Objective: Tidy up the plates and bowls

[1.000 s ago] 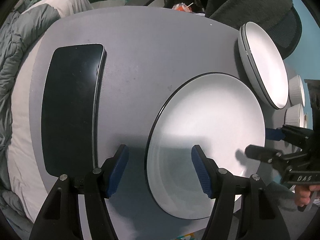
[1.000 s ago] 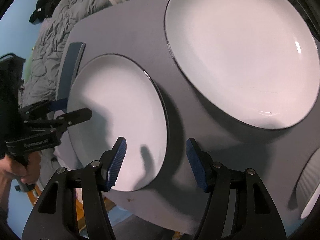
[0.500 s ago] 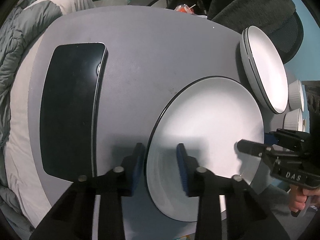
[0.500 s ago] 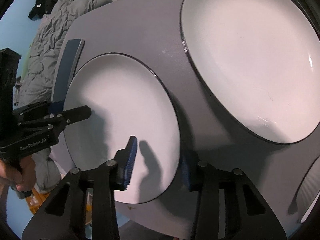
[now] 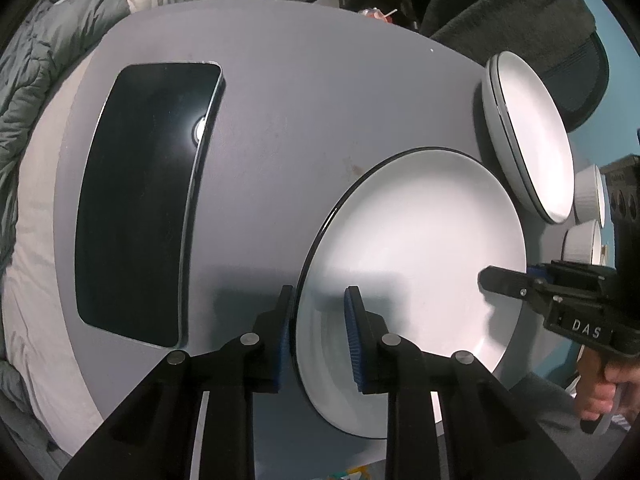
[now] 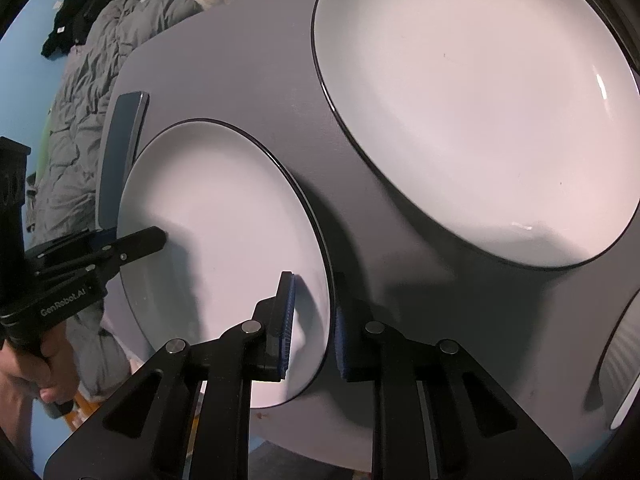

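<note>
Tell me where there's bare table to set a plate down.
Free: the grey table between the phone and the near plate, back to the far edge. Crowded: the right side, with the stacked plates and two ribbed bowls.

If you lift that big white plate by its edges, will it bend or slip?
The plate probably won't bend; it looks like hard glazed ceramic. It may be slippery, since the surface shines, though the left tool and right tool each have ribbed blue pads straddling opposite rims. It would likely break if dropped, and sits near the table edge.
</note>
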A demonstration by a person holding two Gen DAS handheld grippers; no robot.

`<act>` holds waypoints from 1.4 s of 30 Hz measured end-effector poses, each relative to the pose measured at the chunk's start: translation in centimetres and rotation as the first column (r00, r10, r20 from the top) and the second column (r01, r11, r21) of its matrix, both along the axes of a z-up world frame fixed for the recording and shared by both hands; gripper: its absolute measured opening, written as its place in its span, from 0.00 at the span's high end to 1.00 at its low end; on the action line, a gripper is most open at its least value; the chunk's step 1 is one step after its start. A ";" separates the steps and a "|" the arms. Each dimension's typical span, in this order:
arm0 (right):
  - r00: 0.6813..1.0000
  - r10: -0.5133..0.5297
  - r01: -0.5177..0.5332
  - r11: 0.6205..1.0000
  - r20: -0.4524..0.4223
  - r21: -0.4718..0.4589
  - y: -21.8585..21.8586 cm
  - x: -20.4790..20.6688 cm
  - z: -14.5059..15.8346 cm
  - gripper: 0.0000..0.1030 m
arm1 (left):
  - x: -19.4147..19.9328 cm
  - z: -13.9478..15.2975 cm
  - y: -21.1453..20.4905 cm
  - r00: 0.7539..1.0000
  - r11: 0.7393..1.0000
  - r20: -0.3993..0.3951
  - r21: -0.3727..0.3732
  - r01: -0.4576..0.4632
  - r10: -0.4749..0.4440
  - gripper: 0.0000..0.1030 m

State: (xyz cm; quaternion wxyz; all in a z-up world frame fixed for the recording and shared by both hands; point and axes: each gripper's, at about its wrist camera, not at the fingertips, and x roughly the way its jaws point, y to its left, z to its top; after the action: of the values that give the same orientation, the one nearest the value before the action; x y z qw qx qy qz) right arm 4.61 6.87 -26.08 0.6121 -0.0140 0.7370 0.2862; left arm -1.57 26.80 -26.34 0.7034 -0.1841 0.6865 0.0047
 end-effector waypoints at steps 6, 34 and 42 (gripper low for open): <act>0.999 0.025 -0.025 1.000 -0.020 0.006 -0.6 -0.5 -0.1 0.84 | -1.9 -0.4 -0.9 0.999 1.000 -0.031 -0.023 -0.021 0.021 0.77; 1.000 -0.028 0.028 1.000 0.002 0.011 -9.4 2.9 5.0 0.85 | 2.1 6.2 -9.3 0.998 0.997 0.011 -0.046 0.057 -0.057 0.77; 0.998 -0.052 0.052 0.998 0.024 0.030 -9.7 6.4 5.8 0.85 | 6.8 7.9 -10.7 0.995 0.996 0.046 -0.023 0.086 -0.085 0.77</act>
State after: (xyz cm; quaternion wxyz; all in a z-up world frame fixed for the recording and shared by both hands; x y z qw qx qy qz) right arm 11.01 -2.86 -20.23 0.6284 0.0108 0.7253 0.2809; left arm 5.21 16.08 -18.43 0.7157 -0.1633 0.6779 -0.0383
